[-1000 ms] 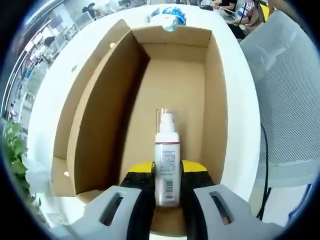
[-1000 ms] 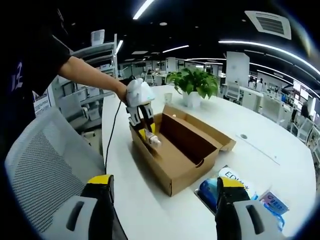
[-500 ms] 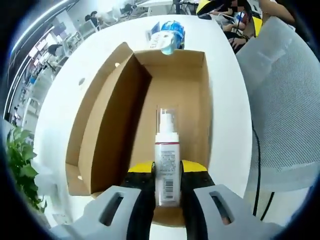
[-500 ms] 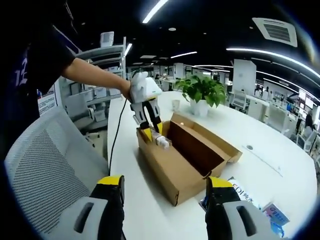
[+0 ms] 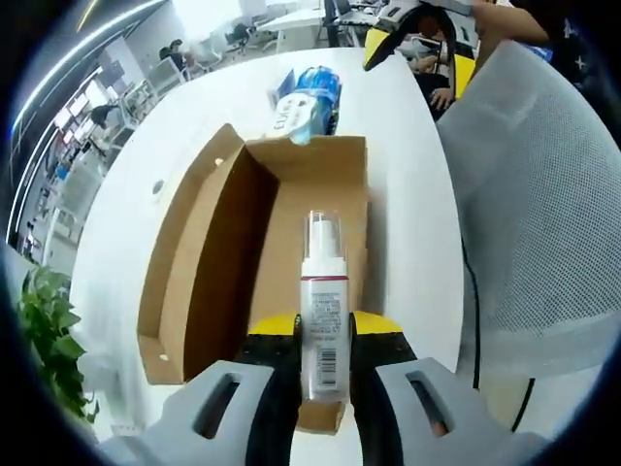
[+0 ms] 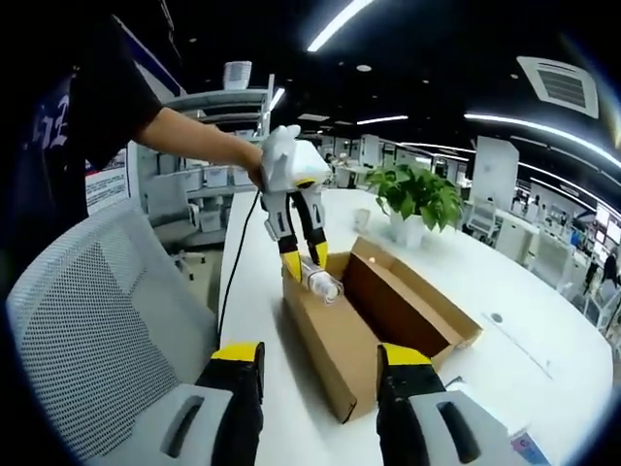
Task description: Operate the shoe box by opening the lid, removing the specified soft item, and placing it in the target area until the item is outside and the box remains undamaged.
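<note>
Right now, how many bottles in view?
1. The pump bottle is clamped in the left gripper, held above the near end of the open shoe box. Part of the box floor is hidden, so more may be inside.

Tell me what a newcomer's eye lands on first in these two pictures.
First, the white pump bottle clamped in the left gripper, held above the open cardboard shoe box on the white table. Next, the right gripper hovering open near the box's end, and a potted plant beyond it.
</note>
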A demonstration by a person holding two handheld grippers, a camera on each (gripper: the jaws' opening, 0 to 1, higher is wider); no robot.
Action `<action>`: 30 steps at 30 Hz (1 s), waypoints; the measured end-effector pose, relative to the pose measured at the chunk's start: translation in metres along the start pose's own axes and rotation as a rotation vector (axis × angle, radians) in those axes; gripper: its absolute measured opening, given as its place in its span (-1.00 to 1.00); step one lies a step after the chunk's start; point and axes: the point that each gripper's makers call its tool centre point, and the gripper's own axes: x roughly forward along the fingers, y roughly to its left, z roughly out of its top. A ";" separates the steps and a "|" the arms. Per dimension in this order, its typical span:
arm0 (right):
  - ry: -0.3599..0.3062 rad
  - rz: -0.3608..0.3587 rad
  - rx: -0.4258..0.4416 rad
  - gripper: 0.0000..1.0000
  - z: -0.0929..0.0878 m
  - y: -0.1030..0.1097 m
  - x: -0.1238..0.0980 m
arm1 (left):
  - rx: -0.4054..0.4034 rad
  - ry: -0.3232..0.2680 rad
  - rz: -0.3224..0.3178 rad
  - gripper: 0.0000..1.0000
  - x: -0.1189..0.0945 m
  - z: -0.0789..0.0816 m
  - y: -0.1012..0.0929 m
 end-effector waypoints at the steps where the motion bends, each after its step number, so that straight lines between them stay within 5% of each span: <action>1: 0.001 0.004 -0.003 -0.16 0.001 0.001 0.001 | 0.005 -0.008 -0.006 -0.70 -0.002 0.005 -0.005; 30: -0.014 0.108 -0.095 -0.43 0.018 0.020 0.038 | 0.122 -0.171 -0.070 -0.69 -0.016 0.065 -0.059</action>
